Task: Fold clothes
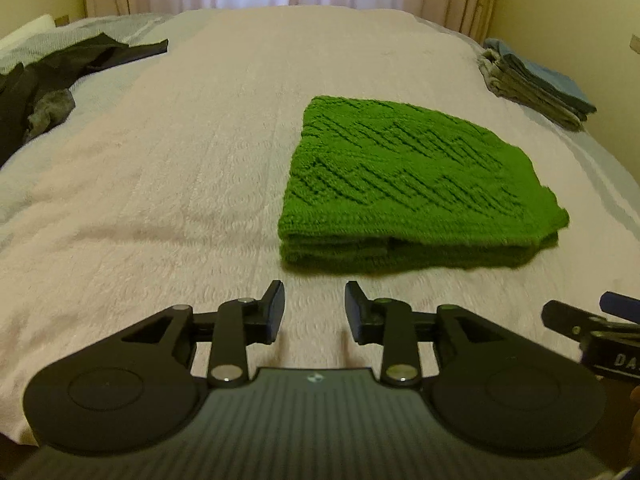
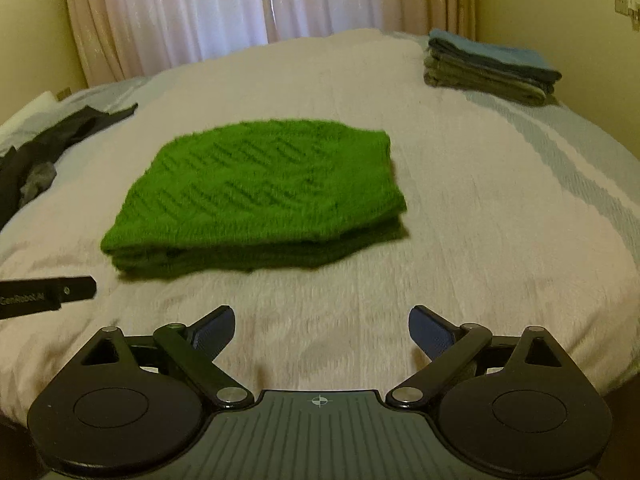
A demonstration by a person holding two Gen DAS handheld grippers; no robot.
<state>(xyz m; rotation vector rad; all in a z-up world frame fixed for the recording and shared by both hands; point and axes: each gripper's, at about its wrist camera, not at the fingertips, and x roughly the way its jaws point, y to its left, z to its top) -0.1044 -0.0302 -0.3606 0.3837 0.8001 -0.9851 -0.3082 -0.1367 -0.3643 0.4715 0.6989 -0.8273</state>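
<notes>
Left wrist view: the left gripper is hanging released, empty, near the folded green knit. The right gripper is gaping wide, holding nothing.

white lettering "genrobot.ai" stands on the black side of the left gripper, its first letter cut by the frame edge. on the right gripper only the white letters "da" can be read.
</notes>
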